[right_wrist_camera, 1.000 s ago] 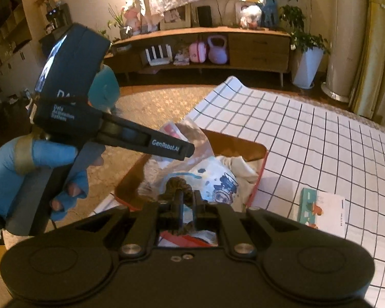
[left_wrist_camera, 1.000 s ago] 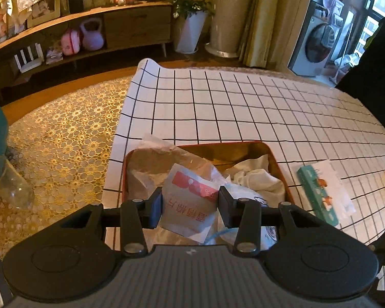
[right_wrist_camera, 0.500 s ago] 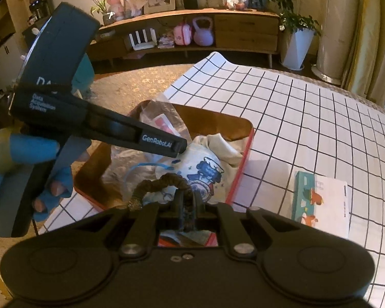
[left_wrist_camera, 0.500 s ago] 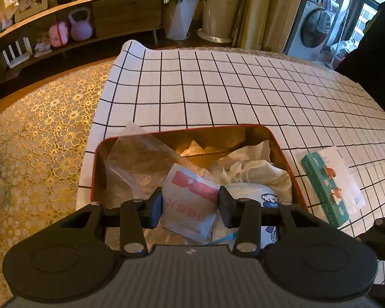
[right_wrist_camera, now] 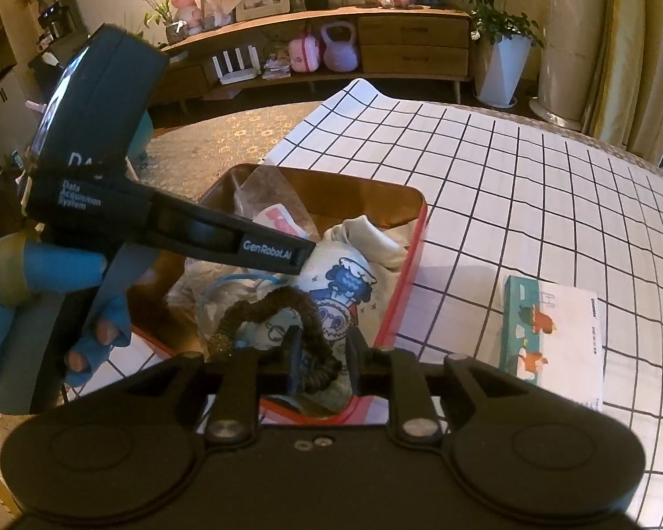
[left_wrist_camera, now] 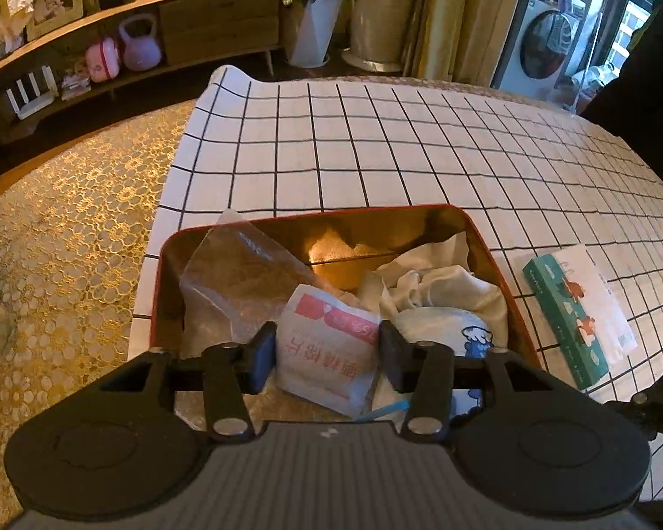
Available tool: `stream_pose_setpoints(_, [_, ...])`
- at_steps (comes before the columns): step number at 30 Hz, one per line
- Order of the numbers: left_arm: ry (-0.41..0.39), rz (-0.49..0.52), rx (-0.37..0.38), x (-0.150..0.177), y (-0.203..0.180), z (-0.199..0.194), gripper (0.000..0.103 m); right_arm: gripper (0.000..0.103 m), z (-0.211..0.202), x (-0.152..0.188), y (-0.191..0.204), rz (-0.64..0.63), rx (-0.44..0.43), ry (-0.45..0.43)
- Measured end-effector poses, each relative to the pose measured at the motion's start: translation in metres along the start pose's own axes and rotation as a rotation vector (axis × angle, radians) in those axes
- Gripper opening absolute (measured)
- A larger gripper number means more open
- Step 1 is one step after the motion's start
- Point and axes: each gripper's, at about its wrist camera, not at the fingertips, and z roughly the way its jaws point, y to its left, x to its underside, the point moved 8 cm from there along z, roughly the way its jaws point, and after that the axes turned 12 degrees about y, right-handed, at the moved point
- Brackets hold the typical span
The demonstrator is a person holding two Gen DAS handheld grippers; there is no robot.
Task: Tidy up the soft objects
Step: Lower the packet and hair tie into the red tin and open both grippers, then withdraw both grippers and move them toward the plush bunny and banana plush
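A red-rimmed tin box (left_wrist_camera: 477, 232) (right_wrist_camera: 413, 260) sits on the checked cloth and holds a clear plastic bag (left_wrist_camera: 238, 269), a white cloth with a blue cartoon print (left_wrist_camera: 442, 304) (right_wrist_camera: 353, 282) and a white packet with a red label (left_wrist_camera: 327, 353). My left gripper (left_wrist_camera: 327, 360) is shut on that packet and holds it over the box. My right gripper (right_wrist_camera: 322, 360) hovers over the box's near edge, its jaws slightly parted around a dark brown hair tie (right_wrist_camera: 278, 309) that arches up in front of them.
A teal and white tissue pack (left_wrist_camera: 579, 313) (right_wrist_camera: 552, 331) lies on the cloth right of the box. The left hand tool (right_wrist_camera: 110, 203) and its blue-gloved hand fill the left of the right wrist view. A gold lace cloth (left_wrist_camera: 66, 229) lies left of the checked cloth.
My right gripper's jaws have parted a little and the hair tie now loops free in front of them. The left gripper has risen over the box, still holding the packet.
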Motion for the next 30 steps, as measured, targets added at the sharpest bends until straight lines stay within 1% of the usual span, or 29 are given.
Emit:
stream_pose_setpoints(1, [-0.006, -0.002, -0.002, 0.000, 0.000, -0.002, 0.060, 0.027, -0.001, 0.000, 0.001, 0.000, -0.002, -0.003])
stream_pose_setpoints(2, [-0.014, -0.005, -0.002, 0.000, 0.000, -0.005, 0.065, 0.031, -0.003, 0.001, 0.002, 0.000, -0.004, -0.008])
stream_pose_setpoints(3, [-0.018, -0.008, 0.000, 0.000, 0.000, -0.007, 0.068, 0.033, -0.005, 0.001, 0.003, -0.003, -0.008, -0.012])
stream_pose_setpoints(9, [-0.032, -0.027, 0.011, 0.001, -0.003, -0.020, 0.069, 0.036, -0.020, 0.005, 0.006, -0.010, -0.014, -0.035])
stream_pose_setpoints(12, [-0.045, -0.028, 0.014, 0.003, -0.006, -0.029, 0.075, 0.038, -0.030, 0.007, 0.006, -0.007, -0.017, -0.052])
stream_pose_setpoints(14, [-0.059, -0.021, 0.014, 0.005, -0.010, -0.038, 0.075, 0.047, -0.039, 0.009, 0.007, -0.010, -0.017, -0.069])
stream_pose_setpoints(19, [-0.088, -0.013, 0.016, 0.008, -0.018, -0.058, 0.075, 0.050, -0.061, 0.014, 0.008, -0.014, -0.016, -0.105])
stream_pose_setpoints(21, [-0.102, -0.009, 0.011, 0.010, -0.021, -0.067, 0.075, 0.054, -0.070, 0.017, 0.009, -0.015, -0.018, -0.118])
stream_pose_setpoints(23, [-0.117, 0.002, 0.009, 0.013, -0.027, -0.077, 0.075, 0.061, -0.080, 0.020, 0.009, -0.018, -0.016, -0.134])
stream_pose_setpoints(29, [-0.161, 0.036, 0.024, 0.021, -0.046, -0.106, 0.075, 0.063, -0.108, 0.033, 0.005, -0.011, -0.017, -0.179])
stream_pose_setpoints(30, [-0.163, 0.040, 0.029, 0.023, -0.050, -0.110, 0.079, 0.063, -0.113, 0.036, 0.003, -0.006, -0.016, -0.186])
